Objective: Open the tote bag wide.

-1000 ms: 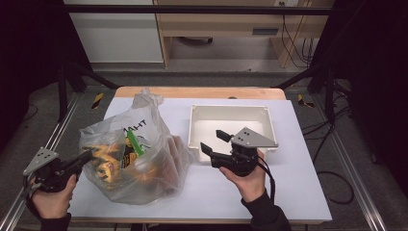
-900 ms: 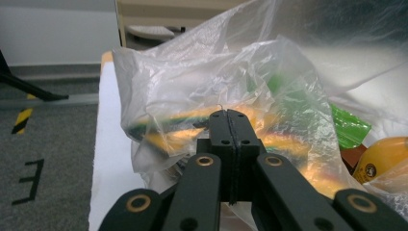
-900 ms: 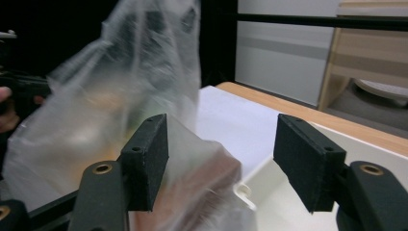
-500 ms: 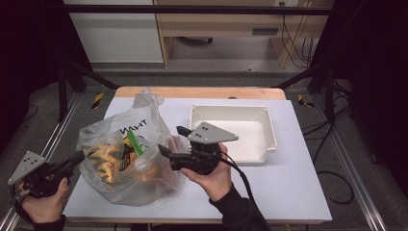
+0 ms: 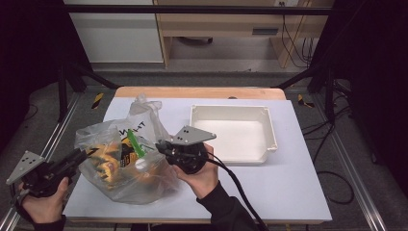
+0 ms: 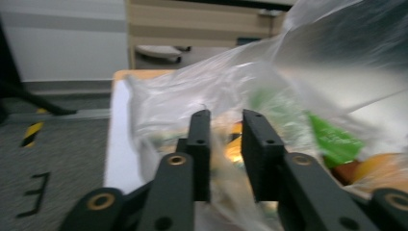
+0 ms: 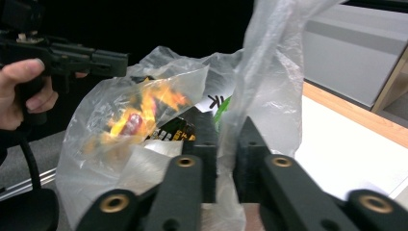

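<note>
1. A clear plastic bag point(image 5: 122, 154) of packaged goods lies on the white tabletop point(image 5: 288, 187), in its left half, near the front left corner.
2. The left gripper point(image 5: 79, 155) comes in from the table's left edge, with its tips at the bag's left side. In the left gripper view point(image 6: 225, 144) its jaws have just been opening and stand narrowly apart, with bag film lying between and around them. Whether the pads press on that film cannot be told.
3. The right gripper point(image 5: 161, 146) sits at the bag's right side, between the bag and the white tray point(image 5: 269, 126). In the right gripper view point(image 7: 225, 149) its jaws have just been closing and a fold of bag film passes through the narrow gap, pinched between the pads.
4. The bag is thus spanned between the two grippers, one at each side, with its upper film standing up above the right jaws.
5. Green, orange and yellow packets show through the film.
6. The tray rests on the right half of the tabletop towards the back edge, clear of the bag.
</note>
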